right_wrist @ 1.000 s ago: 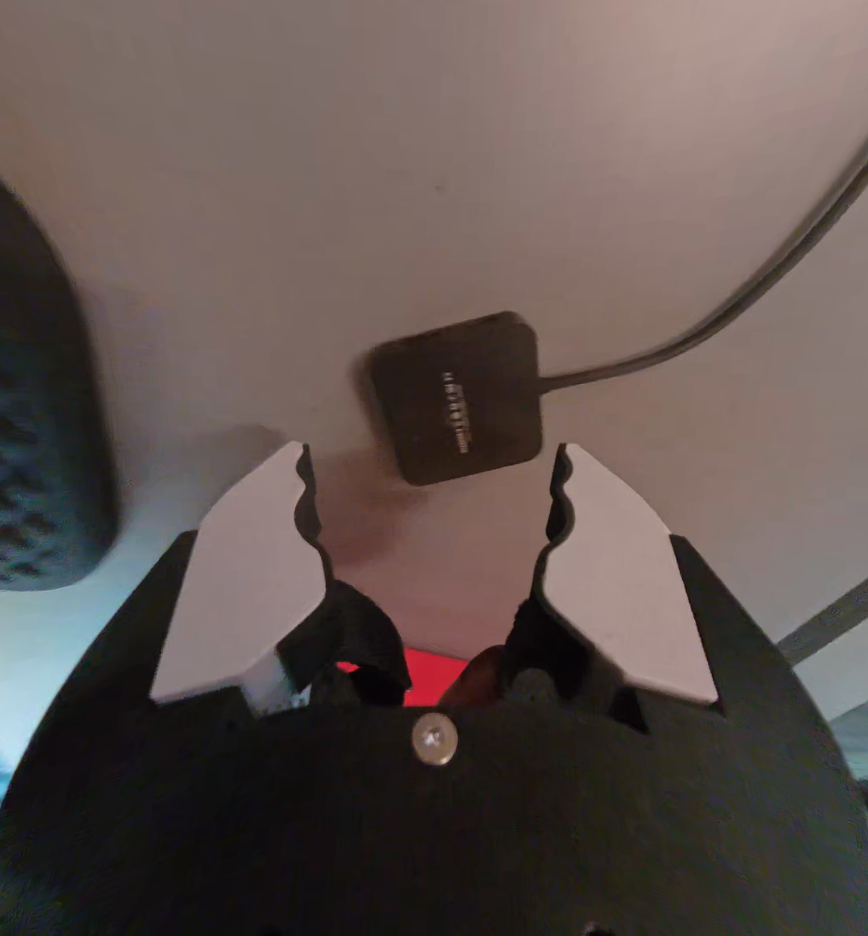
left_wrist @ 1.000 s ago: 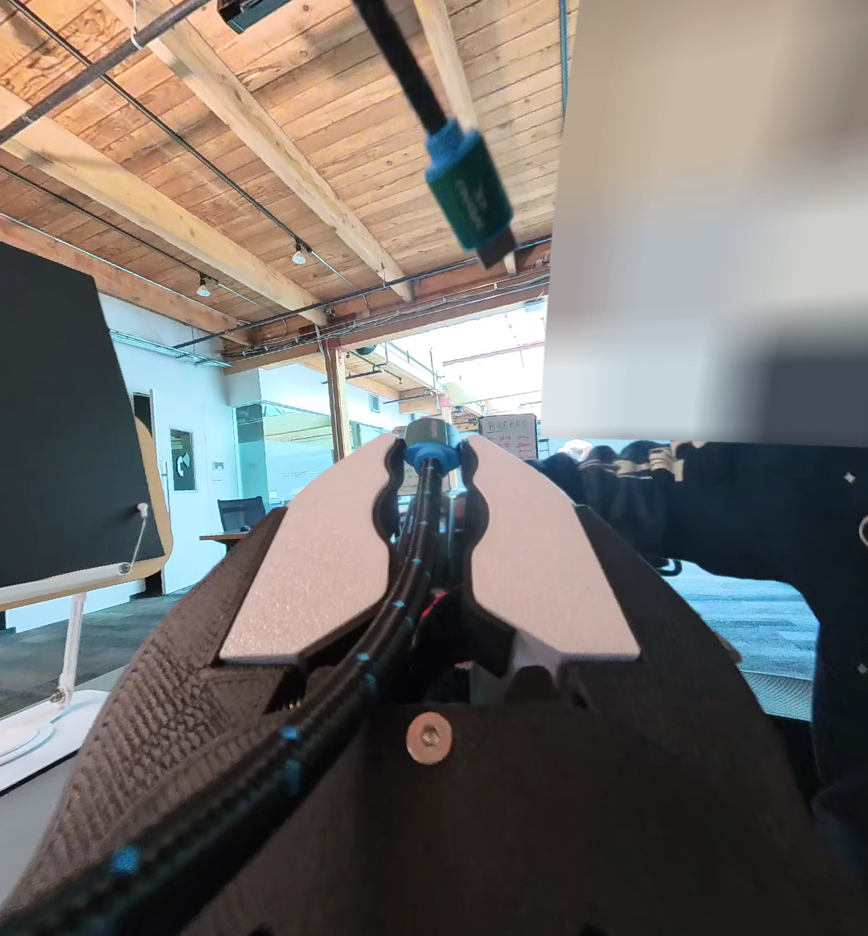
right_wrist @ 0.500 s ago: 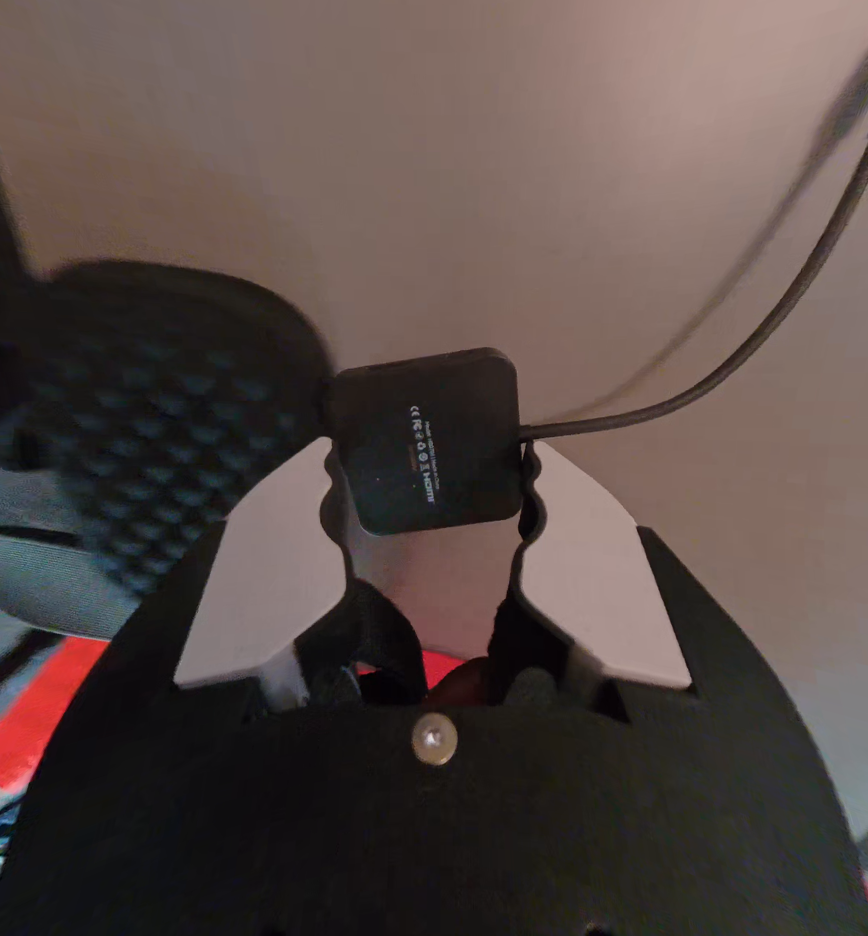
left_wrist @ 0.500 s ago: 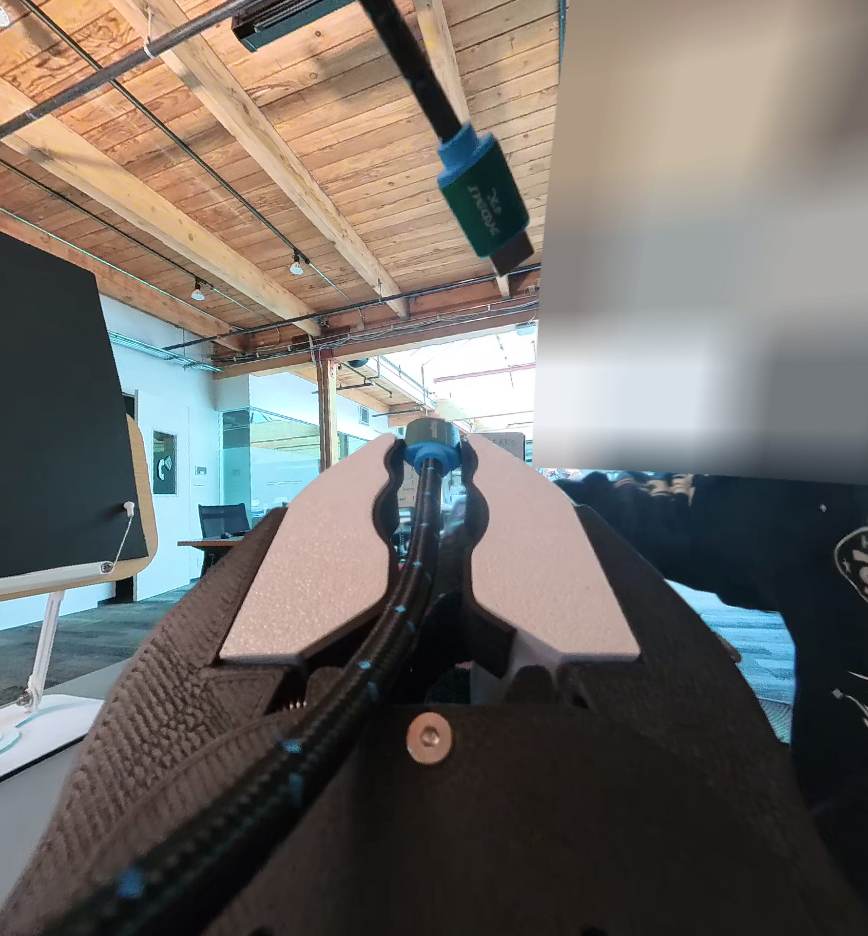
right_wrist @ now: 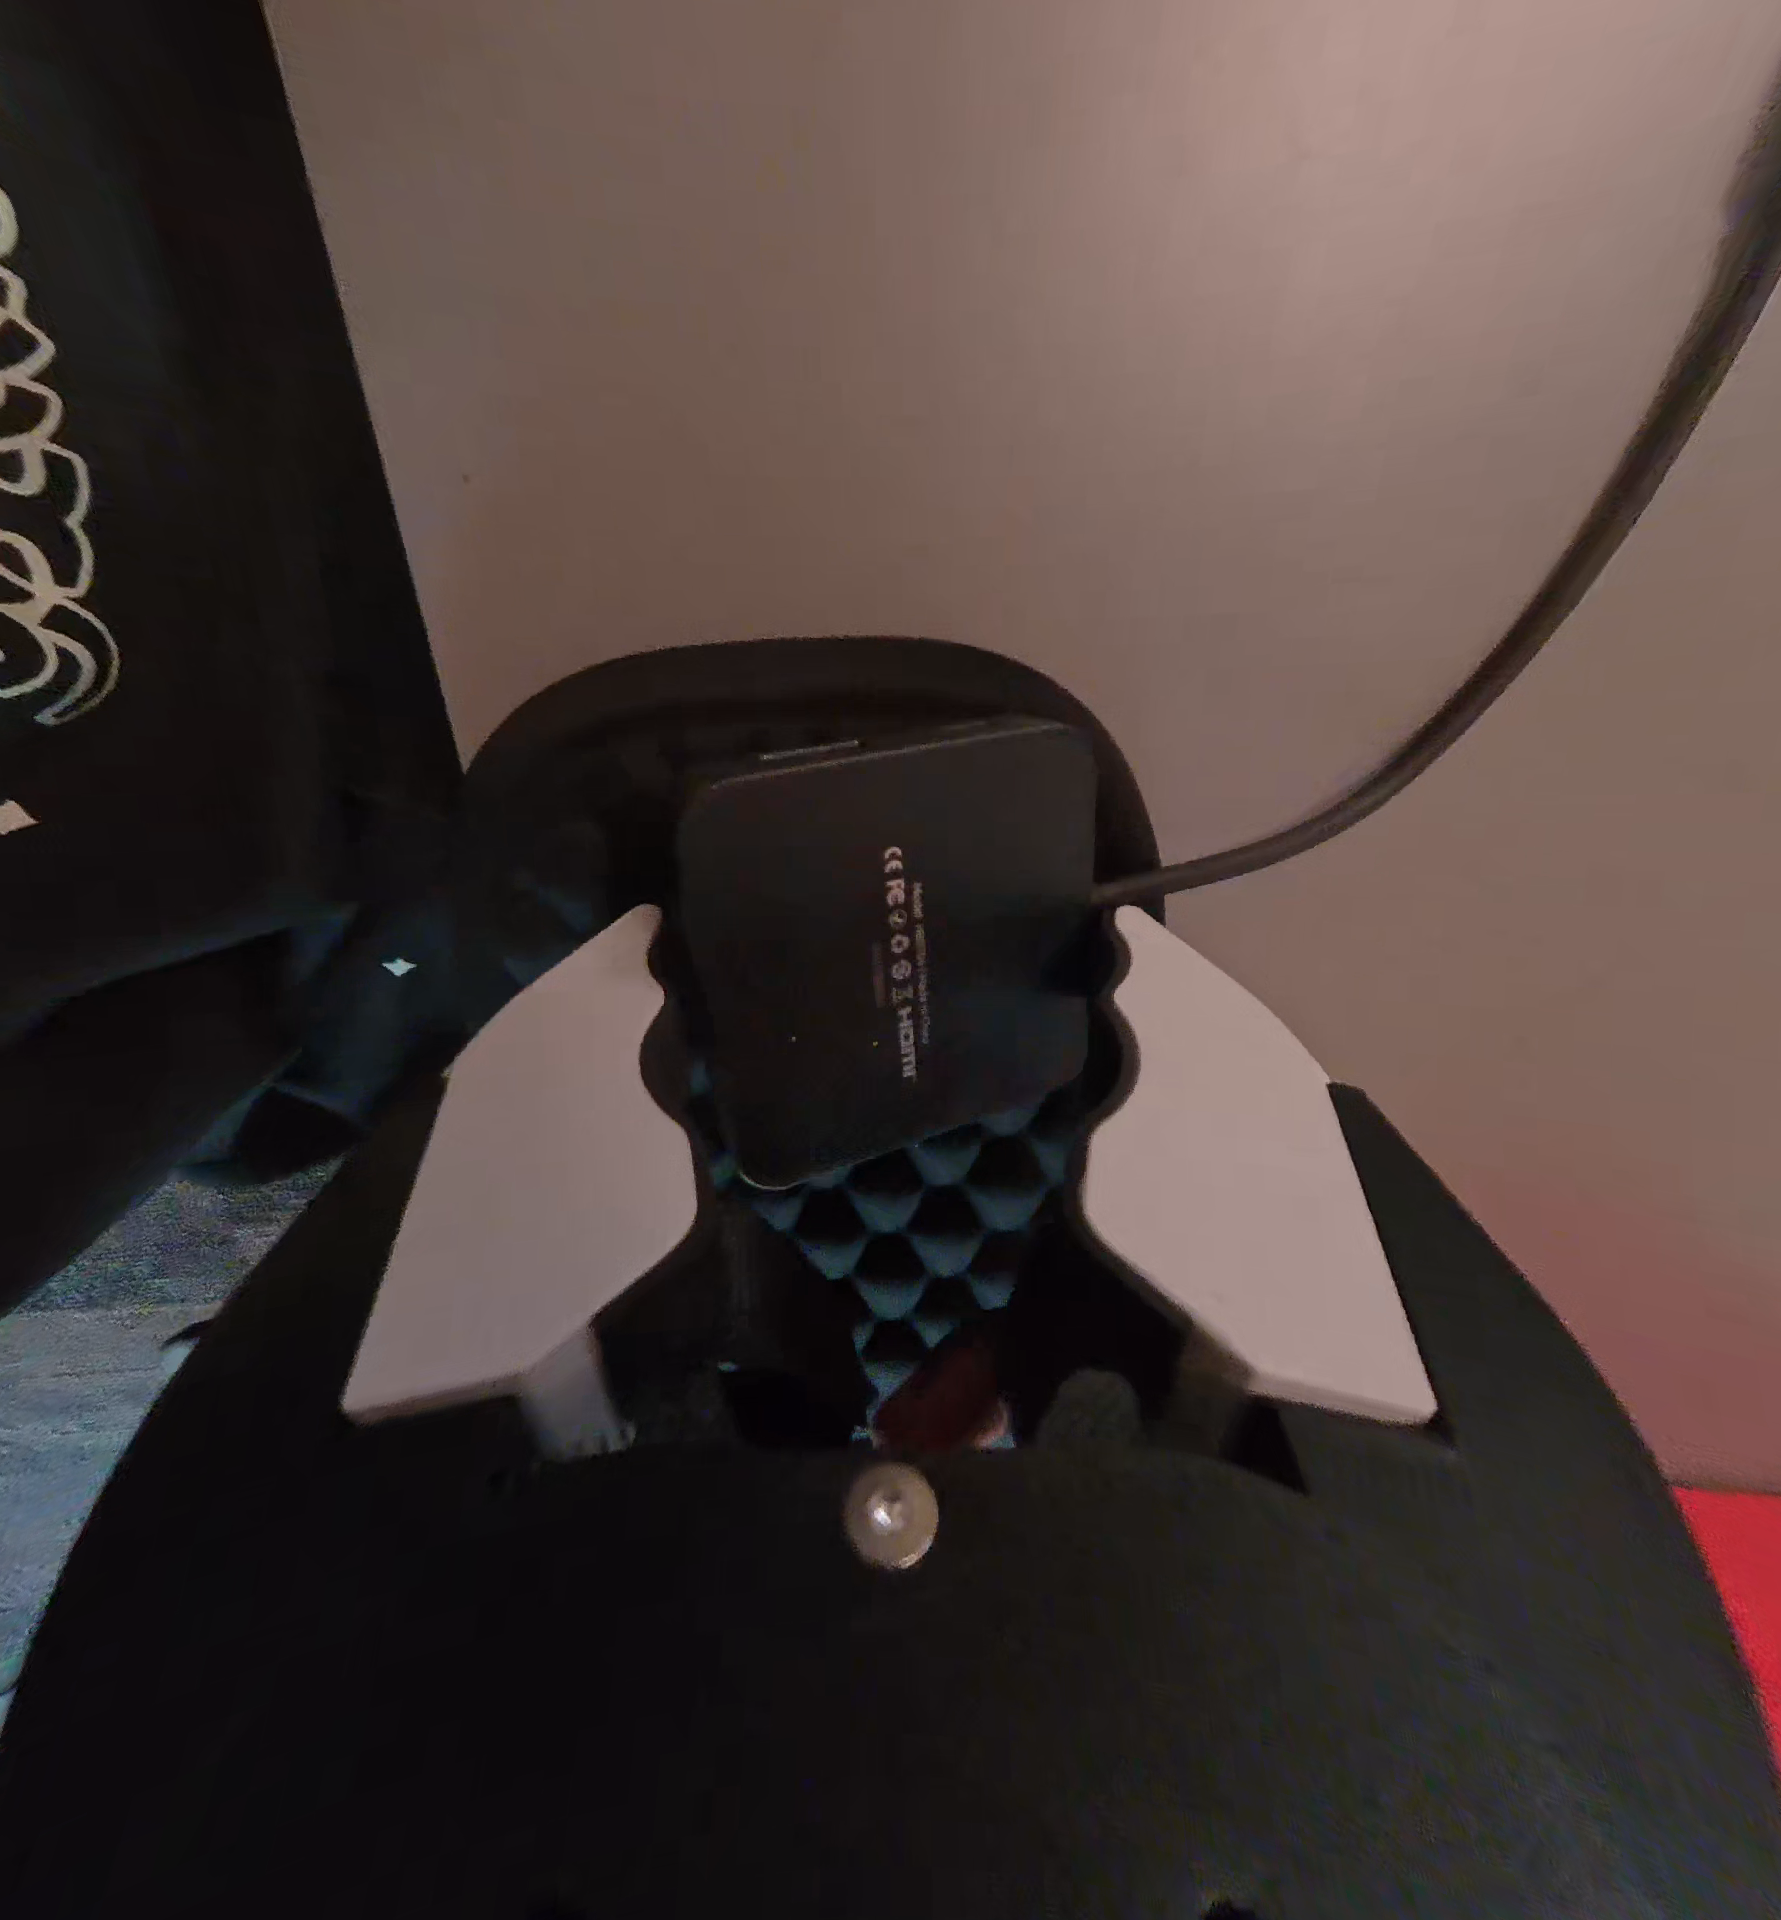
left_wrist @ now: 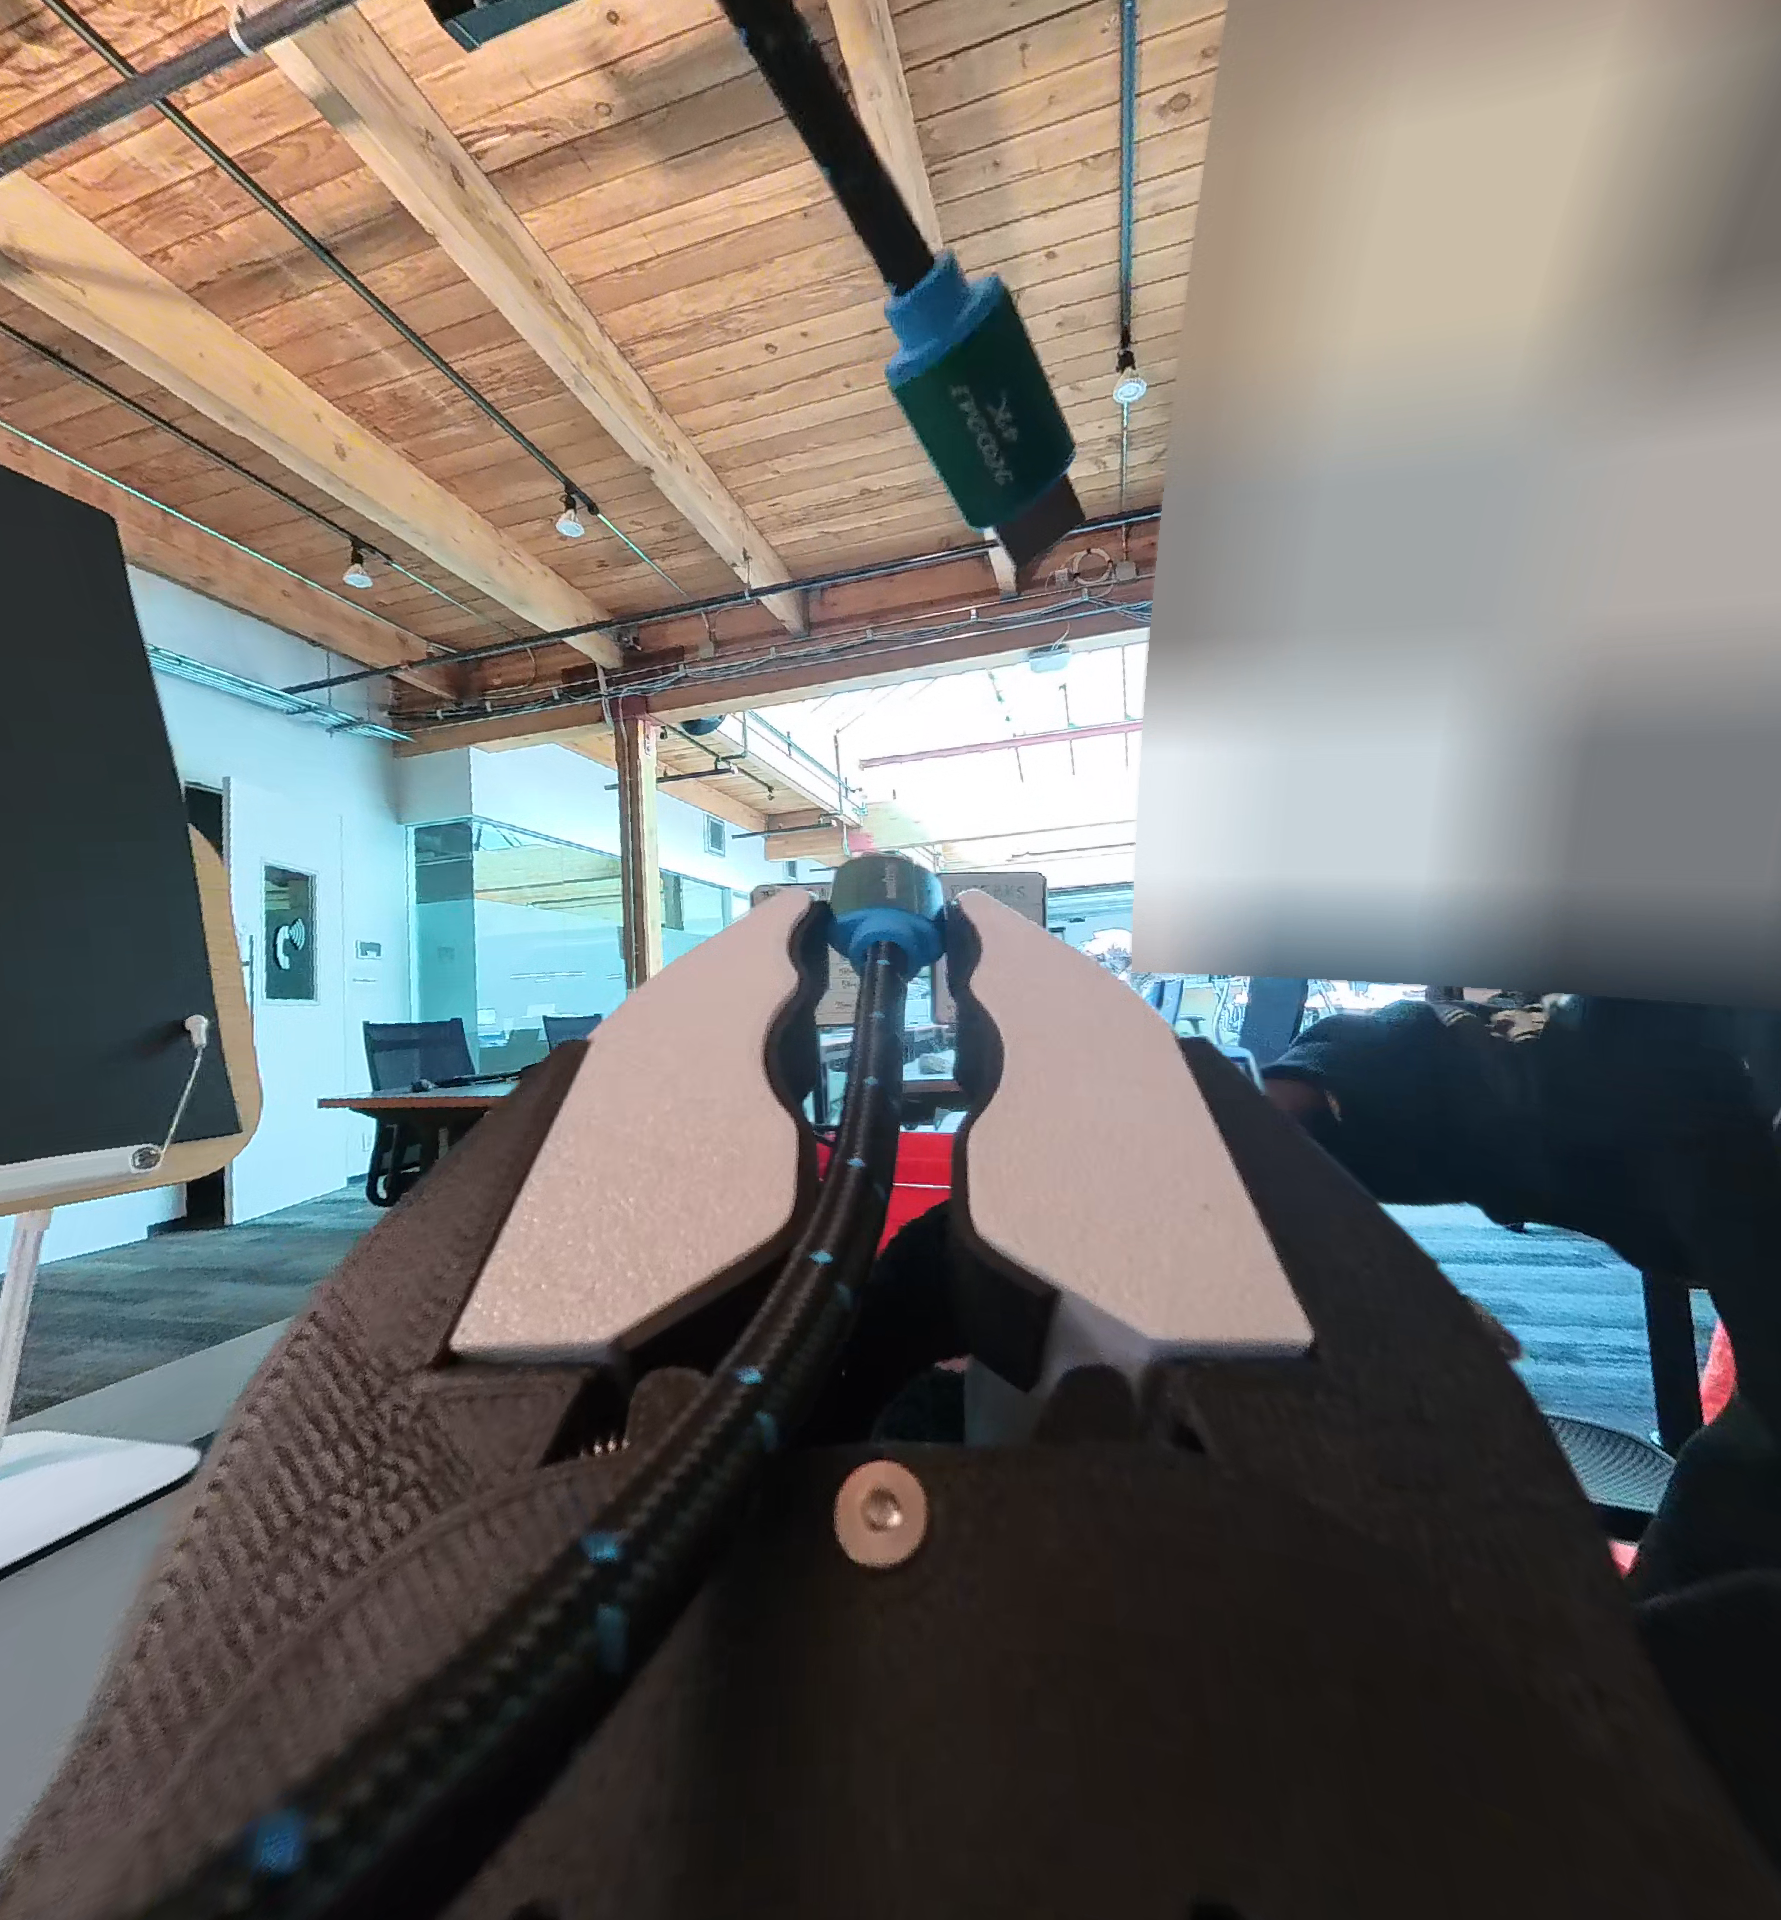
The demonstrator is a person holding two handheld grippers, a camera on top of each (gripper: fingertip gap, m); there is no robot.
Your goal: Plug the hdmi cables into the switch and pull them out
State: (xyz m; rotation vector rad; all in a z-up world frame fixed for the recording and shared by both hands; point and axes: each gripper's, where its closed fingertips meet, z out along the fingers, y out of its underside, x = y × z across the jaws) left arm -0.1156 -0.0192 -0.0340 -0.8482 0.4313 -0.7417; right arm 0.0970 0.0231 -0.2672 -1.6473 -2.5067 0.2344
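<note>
Gripping the small black square HDMI switch by its two side edges, the right tongs now carry it clear of the pale worktop, where half a second ago they were only closing round it as it lay flat, and a second ago they hovered spread above it. Behind the switch sits the honeycomb-textured dark body of the other gripper, so the two tools have drawn close together. A thin black lead runs from the switch's right edge up and away across the worktop. The left tongs are clenched on the blue collar of a black braided HDMI cable with blue flecks, its grey metal plug end poking out past the fingertips, much as it did a second ago. Above that plug, a second braided cable hangs down, ending in a green-and-blue HDMI connector, which has swung slightly lower and nearer. With the switch lifted and a plug held ready, the first insertion looks imminent; it will probably need the plug lined up with a port on the switch's far edge, which is barely visible.
</note>
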